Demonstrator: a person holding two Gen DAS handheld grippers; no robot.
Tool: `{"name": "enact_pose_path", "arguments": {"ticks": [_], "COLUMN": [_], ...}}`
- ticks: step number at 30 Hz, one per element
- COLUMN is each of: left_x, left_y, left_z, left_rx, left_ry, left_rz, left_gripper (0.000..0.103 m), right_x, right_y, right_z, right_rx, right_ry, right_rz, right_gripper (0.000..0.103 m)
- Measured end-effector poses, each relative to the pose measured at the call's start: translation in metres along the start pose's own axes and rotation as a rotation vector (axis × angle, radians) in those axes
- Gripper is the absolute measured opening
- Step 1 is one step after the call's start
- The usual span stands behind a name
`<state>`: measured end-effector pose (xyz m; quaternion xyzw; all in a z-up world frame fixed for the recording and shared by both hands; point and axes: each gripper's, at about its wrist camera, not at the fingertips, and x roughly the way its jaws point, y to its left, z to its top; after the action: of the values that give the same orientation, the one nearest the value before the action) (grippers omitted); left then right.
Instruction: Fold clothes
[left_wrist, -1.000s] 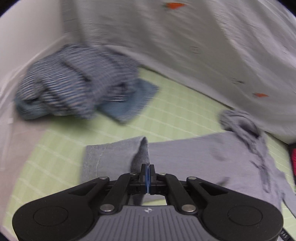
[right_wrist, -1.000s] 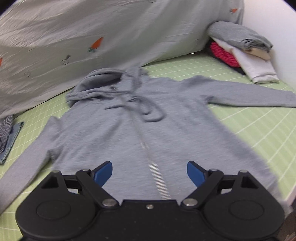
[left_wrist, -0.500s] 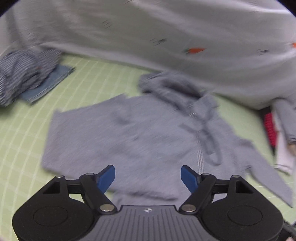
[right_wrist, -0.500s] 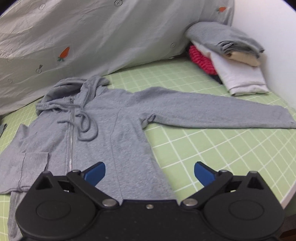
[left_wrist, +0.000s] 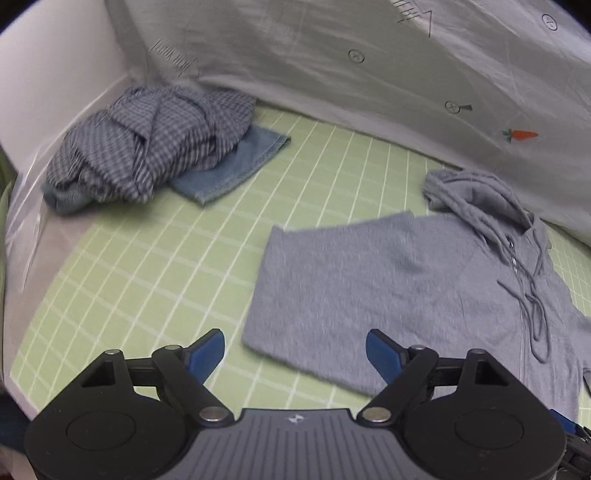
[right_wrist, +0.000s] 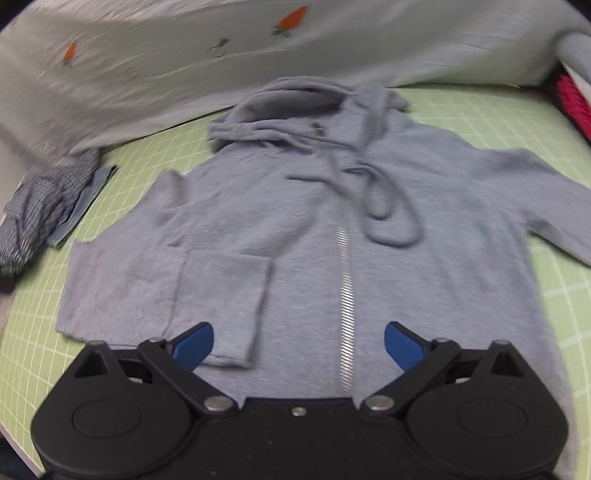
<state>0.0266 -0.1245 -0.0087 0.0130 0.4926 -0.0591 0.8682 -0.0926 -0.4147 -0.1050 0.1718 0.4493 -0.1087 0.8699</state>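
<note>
Green gridded mat (left_wrist: 155, 258) bears a grey hoodie (right_wrist: 369, 236); left gripper (left_wrist: 295, 350) opening, right gripper (right_wrist: 297, 341) closing, both empty.

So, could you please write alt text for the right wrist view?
A grey zip hoodie lies front-up on a green grid mat, one sleeve folded across its front. The right gripper is above its hem, jaws closing, holding nothing. A checked shirt sits at the left edge.

My left gripper (left_wrist: 294, 352): black linkage arms, blue fingertip pads (left_wrist: 205, 350), silver pivot screws, ribbed grey housing bearing a small white emblem. My right gripper (right_wrist: 297, 343): matching black arms, blue pads, plain black housing, one central screw.
</note>
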Motion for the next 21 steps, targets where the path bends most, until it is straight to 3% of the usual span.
{"name": "enact_pose_path", "arguments": {"ticks": [2, 4, 13, 16, 17, 21], "left_x": [0.013, 0.024, 0.051, 0.057, 0.058, 0.052], "left_y": [-0.002, -0.005, -0.005, -0.005, -0.005, -0.011], "left_z": [0.008, 0.015, 0.029, 0.028, 0.029, 0.042], "left_rx": [0.013, 0.024, 0.035, 0.007, -0.003, 0.0], "left_ry": [0.011, 0.02, 0.063, 0.098, 0.105, 0.045], "left_rz": [-0.016, -0.031, -0.049, -0.059, -0.062, -0.048], "left_gripper": [0.084, 0.084, 0.084, 0.084, 0.084, 0.085], "right_x": [0.014, 0.025, 0.054, 0.055, 0.054, 0.038], "right_y": [0.005, 0.009, 0.032, 0.04, 0.038, 0.028], "right_z": [0.007, 0.015, 0.023, 0.021, 0.022, 0.039], "right_rx": [-0.013, -0.016, -0.095, -0.166, -0.162, -0.134], "right_ry": [0.014, 0.018, 0.069, 0.08, 0.081, 0.012], "right_rz": [0.008, 0.028, 0.111, 0.126, 0.13, 0.168], "right_gripper": [0.076, 0.065, 0.049, 0.012, 0.006, 0.005]}}
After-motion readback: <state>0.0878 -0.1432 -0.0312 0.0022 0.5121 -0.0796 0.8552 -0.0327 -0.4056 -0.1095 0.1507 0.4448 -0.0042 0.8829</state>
